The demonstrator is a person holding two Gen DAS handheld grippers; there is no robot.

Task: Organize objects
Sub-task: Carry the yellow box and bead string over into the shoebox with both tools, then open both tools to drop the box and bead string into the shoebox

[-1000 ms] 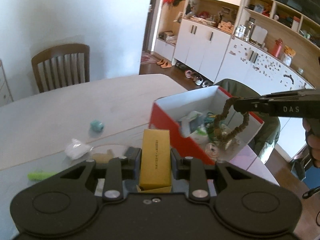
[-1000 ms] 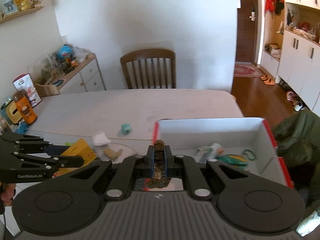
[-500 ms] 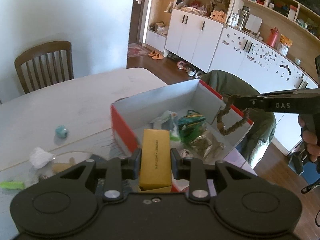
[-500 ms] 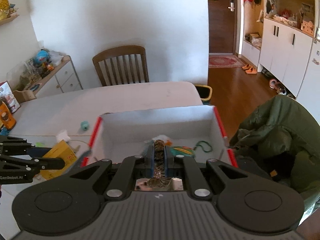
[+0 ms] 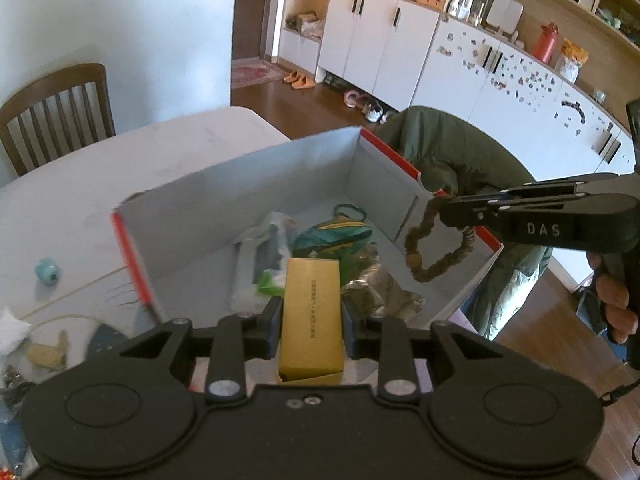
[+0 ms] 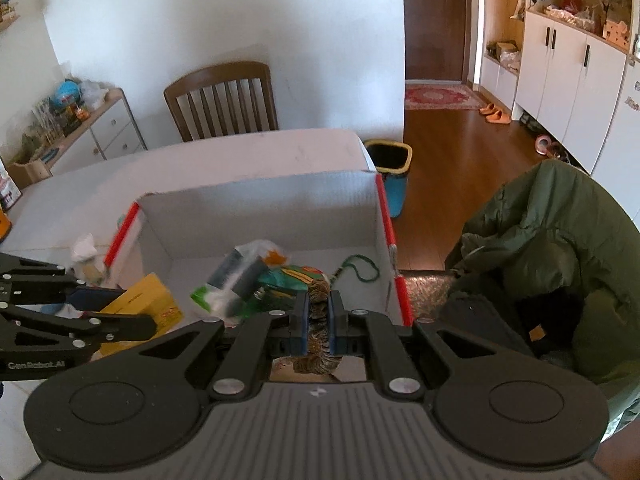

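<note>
Yellow carton (image 5: 311, 312) clamped upright between the fingers of the left gripper (image 5: 312, 316), carried over the near rim of the open box (image 5: 256, 188) and above the packets (image 5: 276, 252) lying inside; brown scrunchie (image 5: 436, 248) pinched shut in the right gripper (image 6: 319, 312), dangling just inside the box's right wall, well clear of the floor. Judged as the drop-off step for both items, neither let go. Next move probably a short lowering into free space among the packets, then parting of the jaws, with care against knocking the thin box wall; tissue (image 5: 12, 330) and teal ball (image 5: 48, 274) left out on the table (image 5: 120, 152).
</note>
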